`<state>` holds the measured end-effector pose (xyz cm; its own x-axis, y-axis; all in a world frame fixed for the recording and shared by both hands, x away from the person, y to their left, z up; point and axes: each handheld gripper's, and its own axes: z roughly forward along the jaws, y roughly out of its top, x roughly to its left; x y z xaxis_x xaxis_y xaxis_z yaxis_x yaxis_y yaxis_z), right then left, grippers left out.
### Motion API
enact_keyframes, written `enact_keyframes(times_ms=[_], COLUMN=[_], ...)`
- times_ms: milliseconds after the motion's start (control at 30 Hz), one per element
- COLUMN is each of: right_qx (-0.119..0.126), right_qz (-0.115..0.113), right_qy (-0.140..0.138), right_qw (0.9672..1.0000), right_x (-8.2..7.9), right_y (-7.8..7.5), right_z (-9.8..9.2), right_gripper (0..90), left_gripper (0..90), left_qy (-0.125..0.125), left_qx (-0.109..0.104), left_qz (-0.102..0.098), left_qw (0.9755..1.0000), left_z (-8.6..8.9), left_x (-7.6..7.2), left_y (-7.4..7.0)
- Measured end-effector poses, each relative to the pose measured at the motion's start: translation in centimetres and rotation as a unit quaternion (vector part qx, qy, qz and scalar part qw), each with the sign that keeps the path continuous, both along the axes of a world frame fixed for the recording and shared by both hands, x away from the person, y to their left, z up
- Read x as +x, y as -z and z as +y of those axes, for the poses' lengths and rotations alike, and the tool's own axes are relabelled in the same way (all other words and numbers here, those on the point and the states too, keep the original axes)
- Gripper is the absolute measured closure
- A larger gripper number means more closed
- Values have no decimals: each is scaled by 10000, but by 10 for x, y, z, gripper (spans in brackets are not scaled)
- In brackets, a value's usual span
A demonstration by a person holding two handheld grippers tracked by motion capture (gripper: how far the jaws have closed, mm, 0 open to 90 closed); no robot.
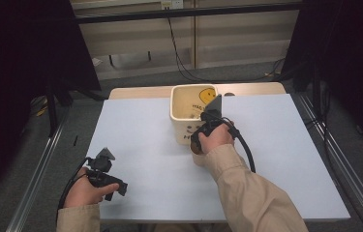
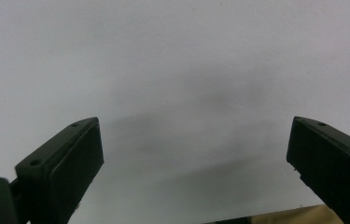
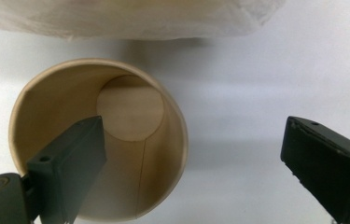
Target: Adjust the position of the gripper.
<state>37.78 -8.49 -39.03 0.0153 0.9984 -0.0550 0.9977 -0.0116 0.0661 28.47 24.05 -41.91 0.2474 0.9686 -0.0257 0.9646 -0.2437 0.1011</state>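
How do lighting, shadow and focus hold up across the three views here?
High view: dim and soft, black at both upper corners, the pale table cover the brightest area. Left gripper view: the left gripper with open jaws over blank cover, faint blurred shadows between them. Right gripper view: the paper cup is reasonably sharp, one open jaw of the right gripper inside its rim, a soft shadow to its right.

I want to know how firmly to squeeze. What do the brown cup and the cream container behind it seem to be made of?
The brown cup looks like matte kraft paper: a straight seam runs down its inner wall and the rim is thin. The cream container seems soft, perhaps fabric or a plastic liner; its edge looks crinkled in the right gripper view, though that is uncertain. The right claw stands open, one jaw inside the cup.
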Motion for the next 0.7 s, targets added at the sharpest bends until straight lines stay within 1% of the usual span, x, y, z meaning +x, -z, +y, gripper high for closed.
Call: enact_keyframes(times_ms=[33, 100, 167, 233, 267, 300, 333, 367, 433, 500, 533, 567, 633, 667, 700], right_qx=[22, 41, 35, 52, 46, 46, 43, 23, 11, 1, -7, 45, -28, -25, -15], right_qz=[-38, -68, -33, -57, -32, -32, 1, -31, -45, -24, 18, -64, 3, 8, 10], right_qy=[-53, -72, -13, -12, -3, -3, 37, -11, -7, -20, -21, -26, -46, -46, -67], right_qw=[10000, 9999, 10000, 10000, 10000, 10000, 10000, 10000, 10000, 10000, 10000, 10000, 10000, 10000, 10000], right_x=[0, 0, -1, -1, -1, -1, -1, -1, -1, 0, 0, 0, 1, 1, 2], right_y=[0, -1, -5, -6, -10, -10, -14, -16, -18, -23, -29, -31, -39, -43, -47], right_z=[-1, -2, -3, -3, -4, -4, -6, -7, -8, -9, -9, -10, -10, -10, -10], right_gripper=[69, 70, 70, 72, 73, 73, 74, 75, 75, 76, 76, 76, 76, 77, 77], left_gripper=[36, 36, 36, 36, 35, 35, 35, 35, 35, 35, 35, 35, 35, 35, 35], left_qy=[18, 30, 27, 49, 69, 69, 44, 67, 58, 98, 107, 97, 99, 105, 88], left_qx=[-19, -46, -44, -34, -78, -78, -80, -68, -66, -58, -53, -74, -75, -47, -102], left_qz=[8, -4, -8, 0, 41, 41, 23, 47, 43, 31, 13, 20, -8, -18, 9], left_qw=[10000, 10000, 10000, 10000, 9999, 9999, 10000, 9999, 10000, 9999, 9999, 9999, 9999, 9999, 9999], left_z=[0, 0, -1, -1, -2, -2, -3, -3, -3, -3, -3, -3, -3, -4, -4], left_x=[0, 0, 0, 0, 1, 1, 1, 1, 1, 2, 2, 2, 2, 2, 2], left_y=[-1, -1, 0, 0, -1, -1, 0, 0, 0, 0, -1, -1, -1, 0, 0])
